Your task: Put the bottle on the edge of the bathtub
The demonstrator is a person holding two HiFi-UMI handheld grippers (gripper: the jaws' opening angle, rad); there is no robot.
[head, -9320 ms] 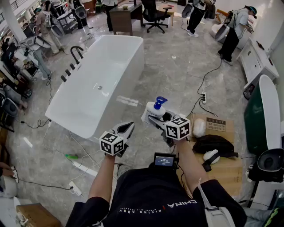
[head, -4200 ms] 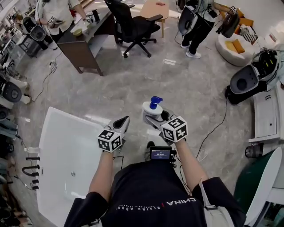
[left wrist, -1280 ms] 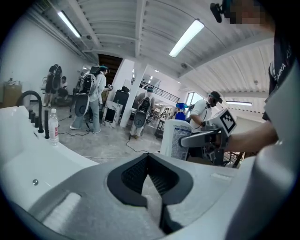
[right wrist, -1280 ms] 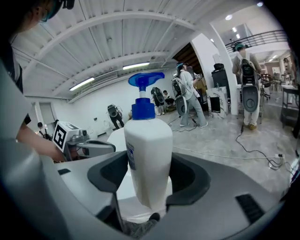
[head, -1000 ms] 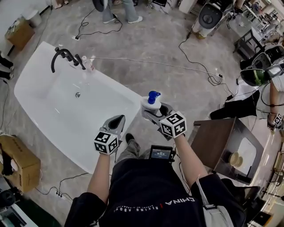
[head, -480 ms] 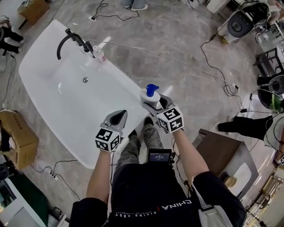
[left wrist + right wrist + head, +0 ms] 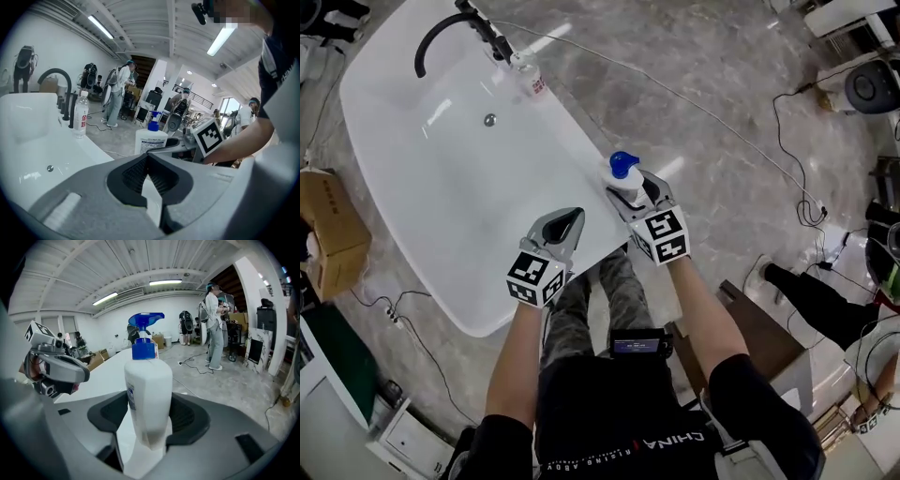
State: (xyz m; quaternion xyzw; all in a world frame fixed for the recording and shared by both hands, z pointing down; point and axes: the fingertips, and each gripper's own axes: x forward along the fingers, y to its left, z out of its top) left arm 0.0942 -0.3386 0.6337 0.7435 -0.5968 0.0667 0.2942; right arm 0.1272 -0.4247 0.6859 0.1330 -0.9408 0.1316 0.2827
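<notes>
The right claw (image 7: 635, 195) grips the bottle (image 7: 622, 175) upright at mid-frame, over the bathtub (image 7: 581, 155) rim's right edge, so the rim lies straight below; contact unclear. It has a white body, blue pump and printed label. The left claw (image 7: 559, 228), closed and empty, hovers lower left
</notes>
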